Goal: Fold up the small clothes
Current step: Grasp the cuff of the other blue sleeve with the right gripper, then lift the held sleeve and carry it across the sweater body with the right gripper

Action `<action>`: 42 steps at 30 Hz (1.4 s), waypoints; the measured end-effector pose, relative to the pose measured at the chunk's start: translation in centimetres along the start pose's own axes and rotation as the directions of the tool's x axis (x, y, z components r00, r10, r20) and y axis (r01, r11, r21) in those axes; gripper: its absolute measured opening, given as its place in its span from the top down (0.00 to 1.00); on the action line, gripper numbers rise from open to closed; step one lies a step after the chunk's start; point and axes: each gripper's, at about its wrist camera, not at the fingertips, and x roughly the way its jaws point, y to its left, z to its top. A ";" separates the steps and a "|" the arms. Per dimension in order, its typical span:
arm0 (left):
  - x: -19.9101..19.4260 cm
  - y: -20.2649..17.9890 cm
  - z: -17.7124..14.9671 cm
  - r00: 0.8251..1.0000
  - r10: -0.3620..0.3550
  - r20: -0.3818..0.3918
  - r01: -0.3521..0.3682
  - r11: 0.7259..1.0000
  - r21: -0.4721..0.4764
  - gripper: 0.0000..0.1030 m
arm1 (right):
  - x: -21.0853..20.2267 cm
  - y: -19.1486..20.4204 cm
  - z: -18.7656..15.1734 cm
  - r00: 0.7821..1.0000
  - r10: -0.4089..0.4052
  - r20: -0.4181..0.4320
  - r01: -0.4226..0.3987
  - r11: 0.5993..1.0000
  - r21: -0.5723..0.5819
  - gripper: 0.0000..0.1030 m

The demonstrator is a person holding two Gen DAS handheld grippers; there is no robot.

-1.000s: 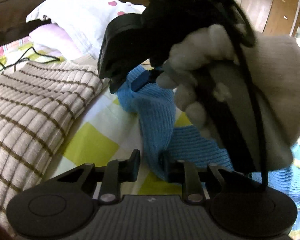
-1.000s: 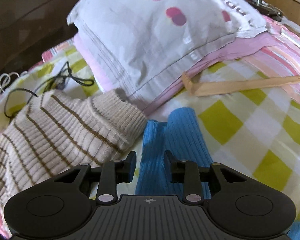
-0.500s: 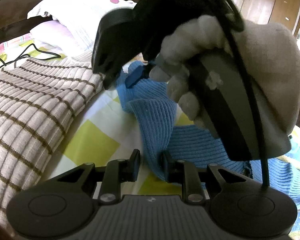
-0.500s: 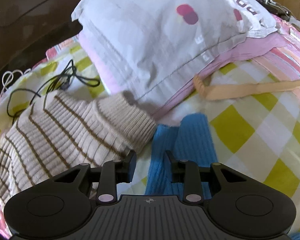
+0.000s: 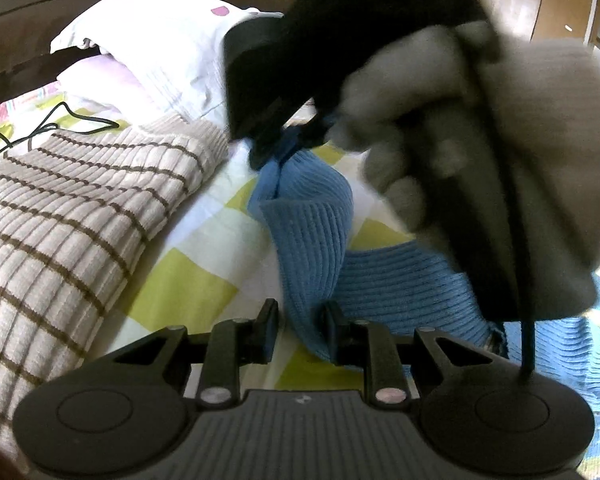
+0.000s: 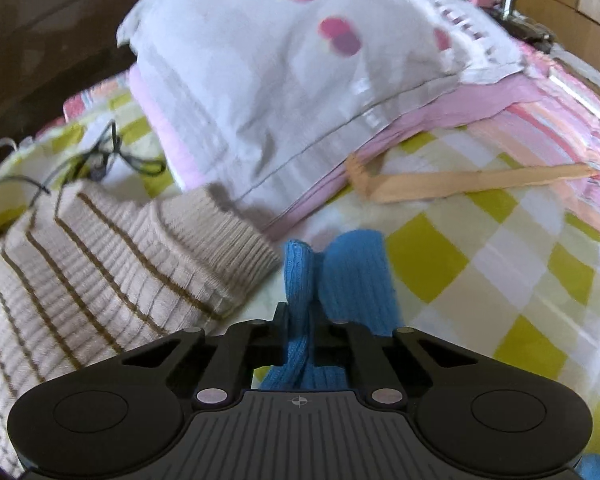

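Observation:
A blue ribbed knit garment (image 5: 316, 240) lies on the yellow-and-white checked bed sheet (image 5: 188, 280). My left gripper (image 5: 300, 328) has the garment's edge between its fingers, with a small gap on the left side. My right gripper (image 6: 300, 336) is shut on a bunched fold of the same blue garment (image 6: 356, 276). In the left wrist view the right gripper (image 5: 272, 148), held by a gloved hand (image 5: 500, 152), pinches the far end of the garment, and the cloth hangs taut between the two grippers.
A beige sweater with brown stripes (image 5: 68, 216) lies to the left, also in the right wrist view (image 6: 112, 264). White and pink pillows (image 6: 292, 92) lie behind. A wooden hanger (image 6: 460, 184) lies on the sheet. A black cable (image 6: 80, 164) lies at the far left.
My right gripper has closed on the blue garment and lifted its far end. My left gripper's jaws have spread slightly, with the cloth still between them.

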 end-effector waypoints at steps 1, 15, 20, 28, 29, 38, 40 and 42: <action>-0.1 -0.1 0.0 1.000 -0.006 0.001 0.006 1.000 -0.002 0.66 | -0.9 -0.5 -0.1 1.000 0.013 0.022 -0.014 1.000 0.026 0.93; -1.2 -2.0 -0.7 0.997 -0.064 0.050 0.061 0.996 0.058 0.49 | -13.7 -9.2 -3.8 0.968 -0.030 0.251 -0.049 0.951 0.304 0.93; -1.7 -2.7 -0.9 0.992 -0.101 0.081 0.094 0.992 0.084 0.47 | -17.4 -11.6 -6.1 0.952 -0.074 0.296 -0.041 0.931 0.364 0.93; -2.7 -3.8 -1.4 0.983 -0.143 0.116 0.126 0.981 0.146 0.43 | -21.5 -15.2 -10.3 0.934 -0.147 0.326 -0.018 0.891 0.453 0.93; -2.6 -3.9 -1.4 0.982 -0.147 0.118 0.128 0.980 0.153 0.43 | -22.0 -15.7 -11.0 0.932 -0.156 0.327 -0.016 0.884 0.468 0.93; -3.8 -4.8 -1.9 0.962 -0.212 0.170 0.178 0.965 0.193 0.41 | -26.2 -19.1 -16.0 0.906 -0.214 0.364 -0.029 0.829 0.559 0.93; -4.0 -5.0 -2.0 0.958 -0.230 0.173 0.194 0.959 0.206 0.39 | -27.1 -19.8 -17.2 0.900 -0.229 0.370 -0.028 0.817 0.575 0.93; -4.2 -5.3 -2.2 0.953 -0.251 0.170 0.212 0.952 0.221 0.38 | -27.9 -20.5 -18.5 0.895 -0.247 0.371 -0.025 0.804 0.594 0.93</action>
